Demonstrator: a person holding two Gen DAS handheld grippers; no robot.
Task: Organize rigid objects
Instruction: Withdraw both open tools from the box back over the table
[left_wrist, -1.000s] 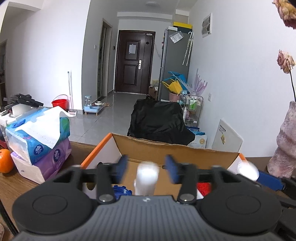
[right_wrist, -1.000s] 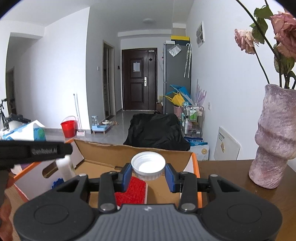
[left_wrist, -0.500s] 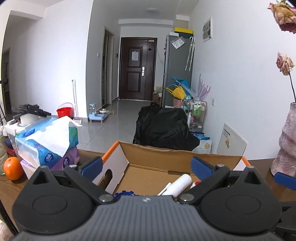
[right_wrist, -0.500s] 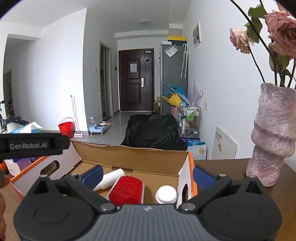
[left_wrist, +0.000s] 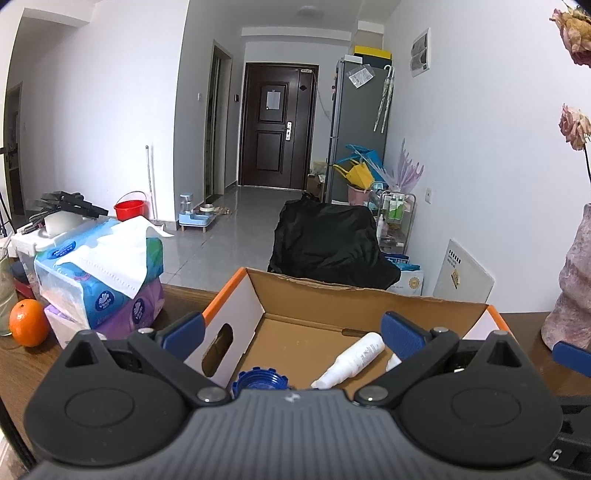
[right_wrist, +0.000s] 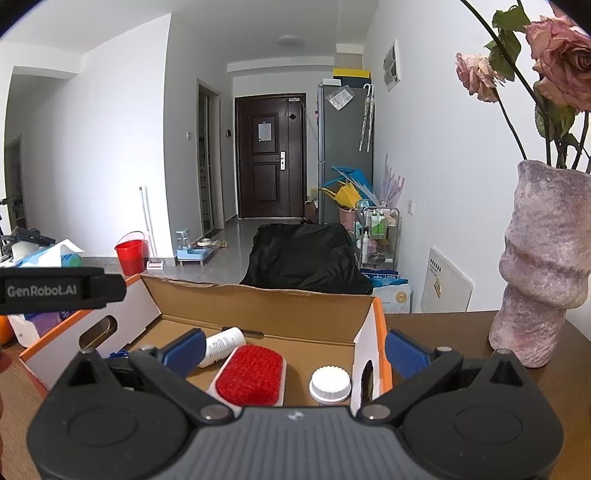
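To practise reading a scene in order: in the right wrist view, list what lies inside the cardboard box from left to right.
White bottle → red scrubbing pad → white ridged cap, which sits nearest the box's right wall.

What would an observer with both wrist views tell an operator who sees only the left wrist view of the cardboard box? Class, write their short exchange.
Operator: I see a white bottle and a blue cap in the cardboard box. Is anything else in there?
Observer: Yes, a red scrubbing pad lies on the box floor, just right of the bottle.
Operator: Is that all?
Observer: No, a white ribbed cap sits between the pad and the box's right end wall.
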